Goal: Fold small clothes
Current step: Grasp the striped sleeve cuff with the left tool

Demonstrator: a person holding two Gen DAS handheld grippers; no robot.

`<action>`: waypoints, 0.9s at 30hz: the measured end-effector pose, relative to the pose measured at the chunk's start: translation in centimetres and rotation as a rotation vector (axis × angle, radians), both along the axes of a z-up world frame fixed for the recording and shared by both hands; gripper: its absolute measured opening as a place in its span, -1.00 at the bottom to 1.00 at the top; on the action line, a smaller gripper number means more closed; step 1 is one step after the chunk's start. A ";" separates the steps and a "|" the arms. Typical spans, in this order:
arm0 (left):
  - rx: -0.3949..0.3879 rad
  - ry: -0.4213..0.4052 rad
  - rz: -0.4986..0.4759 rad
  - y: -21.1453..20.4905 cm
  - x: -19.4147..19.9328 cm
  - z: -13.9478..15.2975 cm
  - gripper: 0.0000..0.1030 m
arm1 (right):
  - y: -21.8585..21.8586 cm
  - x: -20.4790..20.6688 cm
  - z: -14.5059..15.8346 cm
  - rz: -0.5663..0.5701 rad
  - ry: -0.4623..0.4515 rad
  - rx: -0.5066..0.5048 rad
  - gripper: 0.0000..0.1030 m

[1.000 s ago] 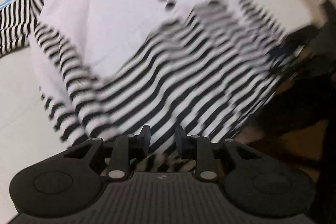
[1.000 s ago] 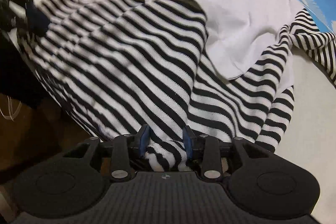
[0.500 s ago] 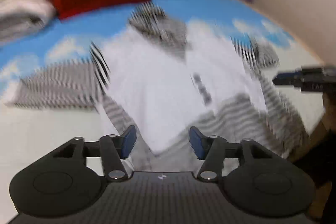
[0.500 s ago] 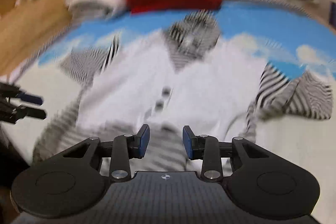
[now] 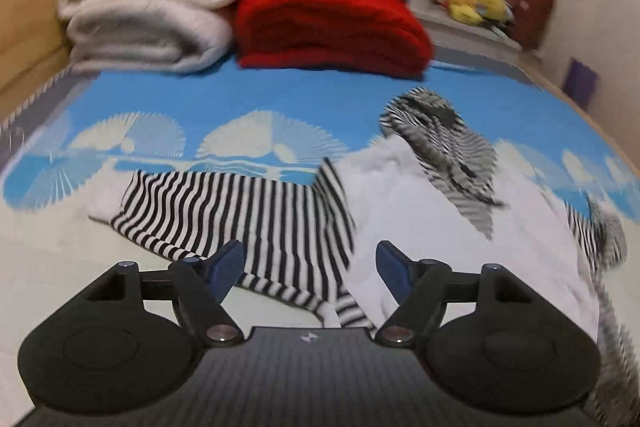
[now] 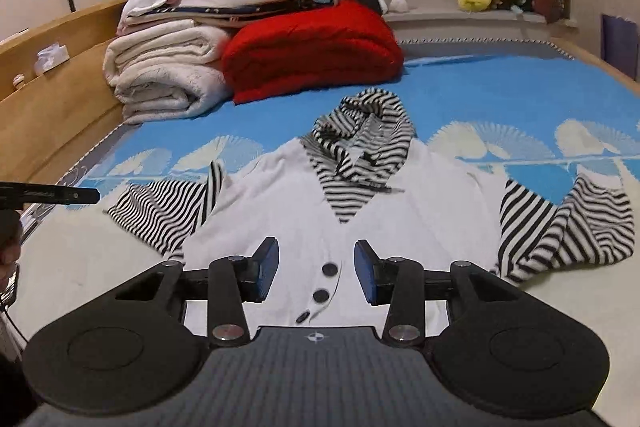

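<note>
Both grippers have let go of the striped hem and lifted clear of the garment. The left gripper (image 5: 310,269) is opening, fingers wide with nothing between them; beyond them lies the striped sleeve (image 5: 224,211). The right gripper (image 6: 316,273) is opening too (also empty), its fingers above the hooded cardigan (image 6: 360,211) spread flat on the bed (image 6: 500,95), buttons (image 6: 322,293) just ahead.

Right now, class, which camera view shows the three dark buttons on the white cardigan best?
The right wrist view: the buttons sit sharp and centred on the white cardigan, just beyond the gripper. The left wrist view shows the cardigan blurred and off to the right, with no buttons visible.
</note>
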State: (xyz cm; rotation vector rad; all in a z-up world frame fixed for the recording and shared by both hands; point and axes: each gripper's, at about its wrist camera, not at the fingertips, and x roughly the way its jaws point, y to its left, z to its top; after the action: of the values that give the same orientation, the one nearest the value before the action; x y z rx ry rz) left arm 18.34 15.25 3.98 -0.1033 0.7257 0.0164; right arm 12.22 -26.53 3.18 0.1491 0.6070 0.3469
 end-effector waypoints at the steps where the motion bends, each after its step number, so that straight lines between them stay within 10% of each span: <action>1: -0.017 -0.003 0.015 0.7 0.6 -0.2 0.39 | 0.1 0.2 0.2 -0.013 0.000 -0.002 -0.15; 5: -0.008 -0.009 0.022 2.5 3.0 -1.0 -0.04 | 0.6 0.9 1.2 -0.054 -0.020 -0.006 -0.17; 10: 0.005 -0.024 -0.057 3.5 5.3 -1.6 -0.65 | 2.2 2.3 3.5 -0.060 -0.123 -0.141 -0.81; 18: -0.095 0.052 0.043 9.1 8.4 -4.3 -0.66 | 4.3 10.7 7.4 -0.079 -0.221 -0.126 -0.84; 27: -0.194 0.149 0.354 19.7 10.3 -9.7 -0.56 | 5.9 16.3 2.2 -0.114 -0.088 -0.080 -0.78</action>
State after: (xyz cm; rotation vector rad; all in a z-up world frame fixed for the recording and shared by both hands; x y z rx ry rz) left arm 28.63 34.95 -5.76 -0.4193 0.8498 0.2949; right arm 28.56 -20.65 5.37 0.0906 0.5217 0.2169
